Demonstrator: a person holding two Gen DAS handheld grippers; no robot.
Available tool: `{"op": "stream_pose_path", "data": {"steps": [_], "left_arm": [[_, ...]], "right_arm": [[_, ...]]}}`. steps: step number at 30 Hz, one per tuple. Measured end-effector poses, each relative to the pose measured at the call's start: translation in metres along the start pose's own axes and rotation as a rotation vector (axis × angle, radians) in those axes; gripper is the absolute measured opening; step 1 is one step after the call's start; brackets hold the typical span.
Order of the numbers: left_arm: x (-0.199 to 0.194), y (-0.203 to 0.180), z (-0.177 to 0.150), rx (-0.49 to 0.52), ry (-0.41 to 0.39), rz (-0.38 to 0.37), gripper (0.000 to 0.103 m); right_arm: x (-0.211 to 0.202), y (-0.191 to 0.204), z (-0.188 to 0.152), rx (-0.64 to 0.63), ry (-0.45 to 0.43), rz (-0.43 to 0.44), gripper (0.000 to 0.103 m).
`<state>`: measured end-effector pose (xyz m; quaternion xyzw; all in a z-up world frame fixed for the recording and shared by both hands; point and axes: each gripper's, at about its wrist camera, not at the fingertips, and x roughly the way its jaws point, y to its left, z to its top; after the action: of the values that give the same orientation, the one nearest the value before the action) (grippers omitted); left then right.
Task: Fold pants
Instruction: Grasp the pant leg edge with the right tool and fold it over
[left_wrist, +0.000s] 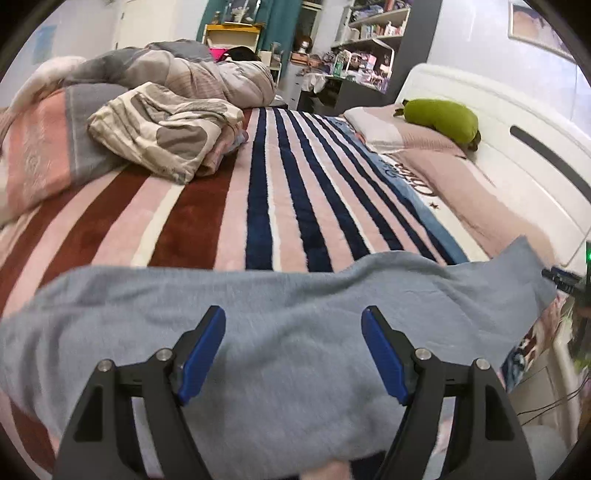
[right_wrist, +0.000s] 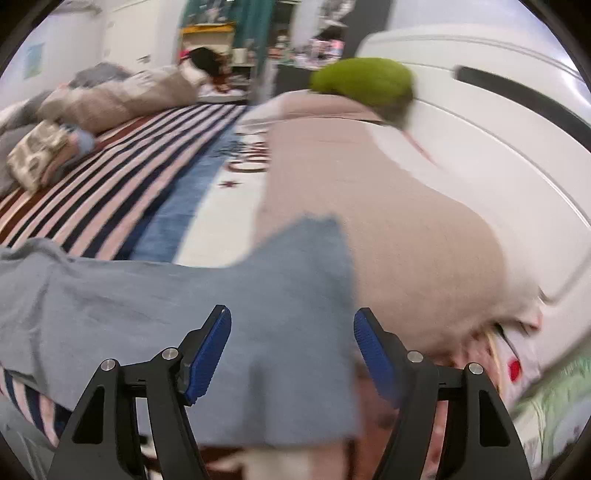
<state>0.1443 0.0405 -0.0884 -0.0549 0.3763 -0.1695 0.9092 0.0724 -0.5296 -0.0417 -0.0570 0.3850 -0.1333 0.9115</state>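
Grey-blue pants (left_wrist: 280, 317) lie spread across the near edge of a striped bed. My left gripper (left_wrist: 293, 332) is open, its blue pads apart just above the pants' middle. In the right wrist view the pants (right_wrist: 184, 314) end at a ragged corner toward the headboard. My right gripper (right_wrist: 291, 332) is open over that end of the pants, nothing between its pads. The right gripper's body shows at the far right edge of the left wrist view (left_wrist: 569, 280).
A striped blanket (left_wrist: 277, 192) covers the bed. A folded patterned quilt (left_wrist: 162, 129) and bundled duvets (left_wrist: 192, 74) lie at the far left. A pink pillow (right_wrist: 369, 184) with a green cushion (left_wrist: 439, 120) rests by the white headboard (left_wrist: 517, 155). Cluttered shelves stand behind.
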Motion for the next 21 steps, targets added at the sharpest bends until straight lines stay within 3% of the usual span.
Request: {"op": "stream_pose_path", "data": {"steps": [4, 7, 11, 15, 18, 21], "left_arm": [[-0.004, -0.013, -0.008, -0.04, -0.016, -0.01, 0.073], [-0.007, -0.022, -0.006, -0.075, -0.034, -0.029, 0.073], [-0.01, -0.036, -0.002, -0.063, -0.051, -0.03, 0.073], [-0.007, -0.048, 0.001, -0.043, -0.05, -0.036, 0.073], [-0.006, -0.052, 0.003, -0.04, -0.05, -0.049, 0.073], [-0.005, -0.055, 0.005, -0.039, -0.052, -0.058, 0.073]], "right_arm": [[0.002, -0.022, -0.016, 0.033, 0.025, -0.001, 0.065], [0.003, -0.023, -0.021, 0.038, 0.031, 0.092, 0.043], [-0.007, -0.01, -0.025, -0.026, -0.001, 0.139, 0.033], [-0.017, -0.002, -0.026, -0.049, -0.024, 0.159, 0.032], [-0.019, 0.0, -0.025, -0.033, -0.026, 0.223, 0.032], [-0.009, 0.002, -0.02, -0.031, -0.002, 0.208, 0.031]]}}
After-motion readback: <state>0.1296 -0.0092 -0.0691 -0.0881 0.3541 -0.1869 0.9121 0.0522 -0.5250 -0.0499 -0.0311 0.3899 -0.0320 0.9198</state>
